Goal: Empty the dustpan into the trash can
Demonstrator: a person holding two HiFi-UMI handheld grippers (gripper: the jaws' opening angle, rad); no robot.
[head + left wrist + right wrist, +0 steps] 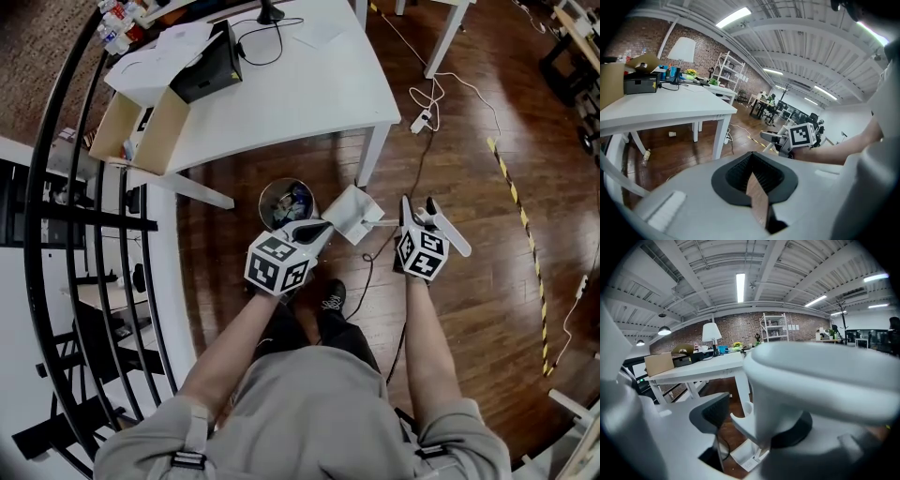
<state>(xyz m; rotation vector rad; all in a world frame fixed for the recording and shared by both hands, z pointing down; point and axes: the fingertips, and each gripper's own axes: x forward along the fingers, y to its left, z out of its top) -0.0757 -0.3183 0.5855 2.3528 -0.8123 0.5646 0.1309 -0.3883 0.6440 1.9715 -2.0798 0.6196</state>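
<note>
Right claw (418, 204): open; dustpan (352, 211) handle loose between jaws.
Left claw (326, 226): shut, empty.
Can (262, 202): rim beside dustpan edge.
Room: we see open floor (469, 141) rightward.

Readable text: none.
Marker cubes (278, 263): black-and-white square patterns, no letters.
Dustpan (747, 460) embossed mark: too small to read.

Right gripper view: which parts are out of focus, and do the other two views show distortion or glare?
Right gripper view: the right gripper near the lens is soft, the table sharper, the ceiling lamp blown out. Left gripper view: dark round corners, strong bending. Head view: the railing bows; light is even.
</note>
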